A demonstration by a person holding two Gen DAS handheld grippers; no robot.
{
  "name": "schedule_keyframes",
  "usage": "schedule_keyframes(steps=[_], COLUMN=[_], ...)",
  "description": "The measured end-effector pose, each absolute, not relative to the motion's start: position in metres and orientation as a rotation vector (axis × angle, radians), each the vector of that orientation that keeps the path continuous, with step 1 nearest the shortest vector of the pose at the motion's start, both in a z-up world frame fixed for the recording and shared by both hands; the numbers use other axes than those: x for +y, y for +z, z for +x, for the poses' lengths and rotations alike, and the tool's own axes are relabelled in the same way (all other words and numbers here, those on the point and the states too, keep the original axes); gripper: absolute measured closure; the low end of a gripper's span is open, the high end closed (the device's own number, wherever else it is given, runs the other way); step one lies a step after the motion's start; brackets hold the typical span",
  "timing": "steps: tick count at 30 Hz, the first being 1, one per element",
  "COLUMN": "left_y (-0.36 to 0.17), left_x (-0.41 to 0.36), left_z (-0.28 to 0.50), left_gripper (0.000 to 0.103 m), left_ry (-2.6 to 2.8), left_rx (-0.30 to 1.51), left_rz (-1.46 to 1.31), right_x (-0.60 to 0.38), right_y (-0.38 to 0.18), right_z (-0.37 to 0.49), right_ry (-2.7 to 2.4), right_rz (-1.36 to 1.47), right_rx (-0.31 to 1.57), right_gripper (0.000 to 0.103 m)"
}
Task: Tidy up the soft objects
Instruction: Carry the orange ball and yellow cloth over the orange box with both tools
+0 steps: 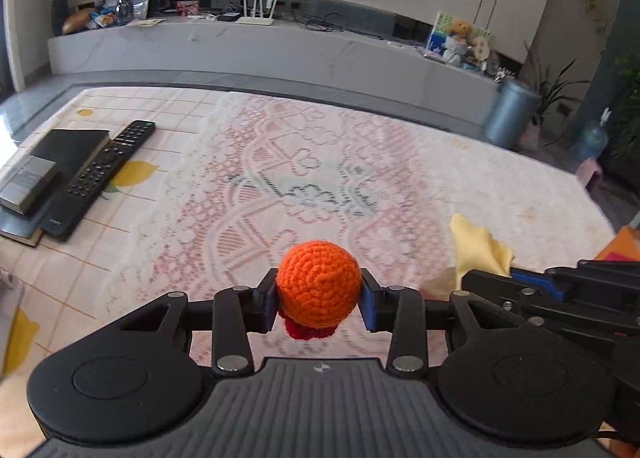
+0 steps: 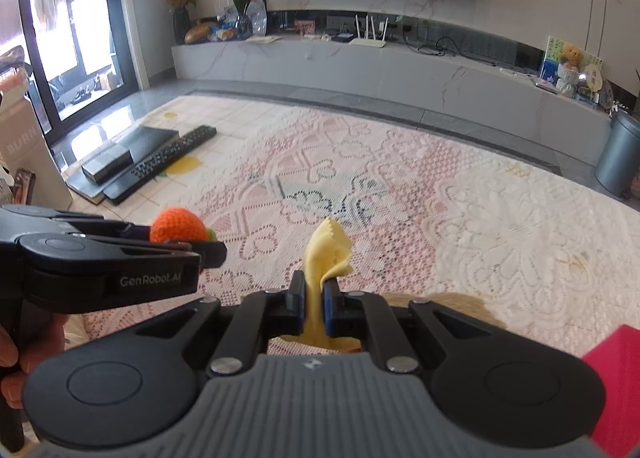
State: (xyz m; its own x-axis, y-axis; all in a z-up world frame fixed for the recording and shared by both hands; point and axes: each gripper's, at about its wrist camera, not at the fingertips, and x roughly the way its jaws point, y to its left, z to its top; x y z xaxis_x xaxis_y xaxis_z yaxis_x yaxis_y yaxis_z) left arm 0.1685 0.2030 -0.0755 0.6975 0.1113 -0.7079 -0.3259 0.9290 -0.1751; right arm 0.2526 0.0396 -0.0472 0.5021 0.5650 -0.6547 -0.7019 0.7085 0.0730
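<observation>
Left gripper (image 1: 319, 296): jaws half-spread, clamped on the orange crochet ball (image 1: 319, 284) seated squarely between them (red part beneath), above the lace tablecloth (image 1: 300, 177); right gripper (image 2: 316, 306): jaws nearly closed, pinching the yellow cloth (image 2: 326, 254) above that tablecloth.

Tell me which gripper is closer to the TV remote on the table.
Left. The left gripper, clamped on the orange ball, is on the same side as the remote. The right gripper, pinching the yellow cloth, is farther out beyond it.

crocheted yarn ball (image 1: 319, 284); matt yellow cloth (image 2: 326, 254)
</observation>
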Motion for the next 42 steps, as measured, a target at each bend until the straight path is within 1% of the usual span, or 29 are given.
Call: schedule_keyframes(steps=[9,20,35,42], left_y=[-0.043,-0.018,-0.005,-0.005], left_x=[0.148,0.062,-0.056,-0.091], left_z=[0.146,0.145,0.188,0.216], left_gripper=[0.058,0.058,0.058,0.058], left_ry=[0.118,-0.058,-0.325,-0.437], left_rx=[0.711,0.691,0.72,0.741], left_rz=[-0.353,-0.291,-0.167,-0.129], right_x=[-0.025,-0.113,-0.236,-0.288], right_y=[-0.012,0.022,0.046,0.045], right_z=[0.232,0.211,0.234,0.259], right_ry=[0.731,0.637,0.469,0.385], right_rz=[-0.163,-0.184,-0.21,-0.163], right_rx=[0.674,0.619,0.671,0.724], right_gripper=[0.097,0.097,0.097,0.097])
